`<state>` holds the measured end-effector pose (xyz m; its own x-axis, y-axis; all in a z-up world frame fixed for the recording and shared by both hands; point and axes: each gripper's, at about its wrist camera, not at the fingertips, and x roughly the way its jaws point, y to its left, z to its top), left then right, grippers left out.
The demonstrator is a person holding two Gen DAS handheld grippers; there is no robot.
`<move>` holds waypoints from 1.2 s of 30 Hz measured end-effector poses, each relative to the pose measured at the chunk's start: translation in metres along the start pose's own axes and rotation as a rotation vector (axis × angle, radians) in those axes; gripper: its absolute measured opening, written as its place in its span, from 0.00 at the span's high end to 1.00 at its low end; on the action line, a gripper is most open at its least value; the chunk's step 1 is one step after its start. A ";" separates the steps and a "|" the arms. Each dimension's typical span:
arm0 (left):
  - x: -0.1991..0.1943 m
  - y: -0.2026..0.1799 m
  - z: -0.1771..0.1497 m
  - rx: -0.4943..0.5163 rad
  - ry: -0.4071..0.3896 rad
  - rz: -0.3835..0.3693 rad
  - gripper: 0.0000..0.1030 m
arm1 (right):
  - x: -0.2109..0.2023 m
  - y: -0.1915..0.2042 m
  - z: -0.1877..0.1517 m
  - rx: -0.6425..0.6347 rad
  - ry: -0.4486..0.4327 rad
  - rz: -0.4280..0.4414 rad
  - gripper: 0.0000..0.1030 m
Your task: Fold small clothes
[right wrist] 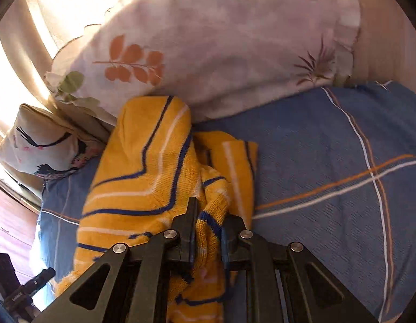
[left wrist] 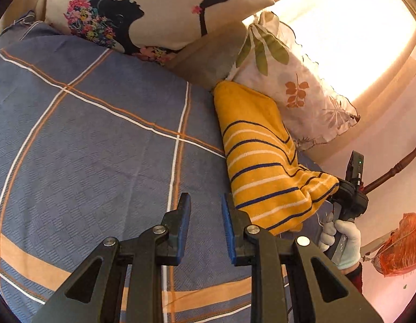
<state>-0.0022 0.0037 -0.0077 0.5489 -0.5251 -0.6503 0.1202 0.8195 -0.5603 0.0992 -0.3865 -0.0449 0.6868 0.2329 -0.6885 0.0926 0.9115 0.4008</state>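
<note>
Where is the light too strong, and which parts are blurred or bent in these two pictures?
Left wrist view: the window at upper right is burnt out to white; the bedspread's straight lines bow from fisheye distortion. Right wrist view: glare at the upper left edge; the leaf-print pillow and yellow striped knit garment look softly blurred.

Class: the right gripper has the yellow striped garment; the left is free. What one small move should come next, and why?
Probably bring the left gripper across to grip the garment at its near edge. Its fingers are open and empty right beside that edge, while the right gripper holds a bunched end, so one grip can't spread it flat on the bedspread.
</note>
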 end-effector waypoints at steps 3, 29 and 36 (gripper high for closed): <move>0.014 -0.014 0.001 0.034 0.032 0.004 0.74 | -0.012 -0.007 -0.001 0.006 -0.023 -0.026 0.83; 0.104 -0.043 0.049 0.124 0.171 0.001 0.38 | -0.031 -0.017 -0.016 -0.004 -0.072 0.071 0.15; 0.154 -0.047 0.061 0.071 0.234 -0.156 0.22 | 0.037 -0.027 0.015 0.085 0.032 0.152 0.14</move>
<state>0.1266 -0.1015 -0.0502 0.3146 -0.6780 -0.6643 0.2499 0.7344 -0.6311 0.1326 -0.4075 -0.0720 0.6743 0.3779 -0.6344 0.0510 0.8332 0.5506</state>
